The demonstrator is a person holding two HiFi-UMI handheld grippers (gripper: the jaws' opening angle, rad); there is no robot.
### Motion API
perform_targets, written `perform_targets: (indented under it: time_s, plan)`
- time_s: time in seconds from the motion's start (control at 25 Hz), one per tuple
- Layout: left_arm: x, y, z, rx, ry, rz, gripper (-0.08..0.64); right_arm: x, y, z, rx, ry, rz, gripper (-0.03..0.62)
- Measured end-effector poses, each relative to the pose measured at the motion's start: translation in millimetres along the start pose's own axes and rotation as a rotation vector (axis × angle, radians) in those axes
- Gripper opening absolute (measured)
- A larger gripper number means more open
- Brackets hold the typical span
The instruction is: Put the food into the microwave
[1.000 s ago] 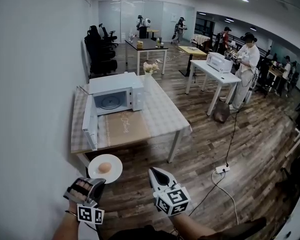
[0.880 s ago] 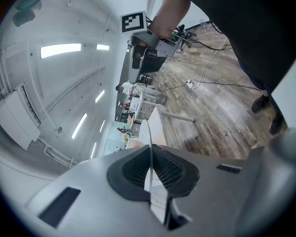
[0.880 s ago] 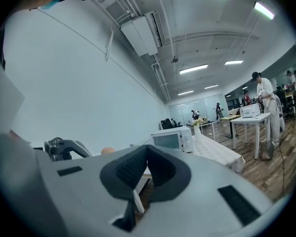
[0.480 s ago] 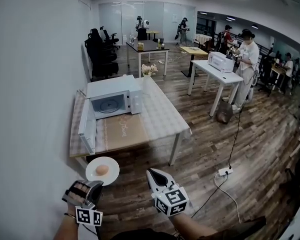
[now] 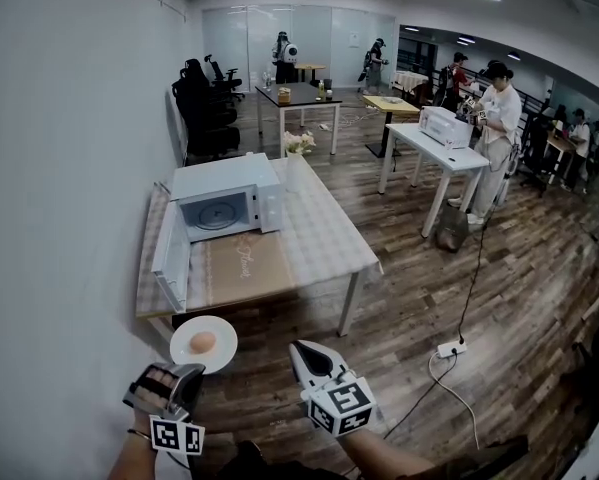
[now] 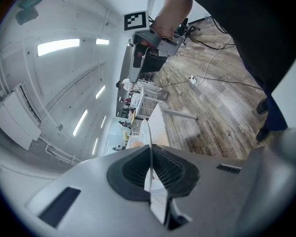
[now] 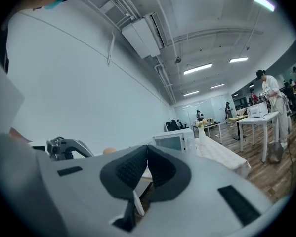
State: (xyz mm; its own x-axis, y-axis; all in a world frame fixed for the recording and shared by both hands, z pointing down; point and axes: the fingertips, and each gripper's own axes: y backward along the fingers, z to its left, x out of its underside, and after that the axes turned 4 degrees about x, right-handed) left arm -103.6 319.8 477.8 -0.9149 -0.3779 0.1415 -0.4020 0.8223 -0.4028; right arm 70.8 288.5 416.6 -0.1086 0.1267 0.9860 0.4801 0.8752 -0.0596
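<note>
A white plate (image 5: 217, 334) with a round tan piece of food (image 5: 203, 343) hangs in front of the table's near edge. My left gripper (image 5: 184, 371) is shut on the plate's near rim, and in the left gripper view the thin rim (image 6: 148, 137) stands edge-on between the jaws. The white microwave (image 5: 225, 197) stands on the table (image 5: 319, 238) with its door (image 5: 170, 255) swung open to the left and its cavity empty. My right gripper (image 5: 301, 349) is to the right of the plate, shut and holding nothing. The right gripper view shows the microwave (image 7: 173, 141) ahead.
A wall runs along the left. A vase of flowers (image 5: 298, 146) stands behind the microwave. Further tables, black chairs (image 5: 204, 103) and several people are farther back. A cable and power strip (image 5: 449, 349) lie on the wood floor to the right.
The plate and both grippers have drifted slightly left and down in view. The grip on the plate is unchanged. People at the back have shifted.
</note>
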Motion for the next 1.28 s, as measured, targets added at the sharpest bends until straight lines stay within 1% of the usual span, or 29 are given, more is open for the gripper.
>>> perform_targets:
  time_s: [0.2,0.48,0.64,0.76,0.96,1.28]
  plan:
    - [3.6,-11.3,3.7,-0.007,-0.010,-0.024,0.020,1.9,-9.6,-6.4,0.022,0.003,0.000,0.008]
    - [31.4,-30.3,16.1,-0.009,-0.004,-0.041,0.020,-7.6,-46.2,0.0,0.023,0.035,-0.009,0.008]
    - [41.6,-42.2,30.2,-0.023,0.012,-0.055,0.020,-9.1,-70.6,-4.5,0.044,0.028,0.002,0.008]
    - [50.8,-51.6,38.2,-0.025,0.005,-0.066,0.020,-8.8,-84.6,-0.7,0.036,0.030,0.009,0.008]
    - [66.1,-71.4,45.4,-0.023,0.020,-0.076,0.020,-10.4,-110.1,0.0,0.033,0.064,0.000,0.008]
    - [85.7,-104.7,67.1,-0.005,0.012,-0.110,0.020,-13.3,-156.6,-12.1,0.057,0.039,0.000,0.008]
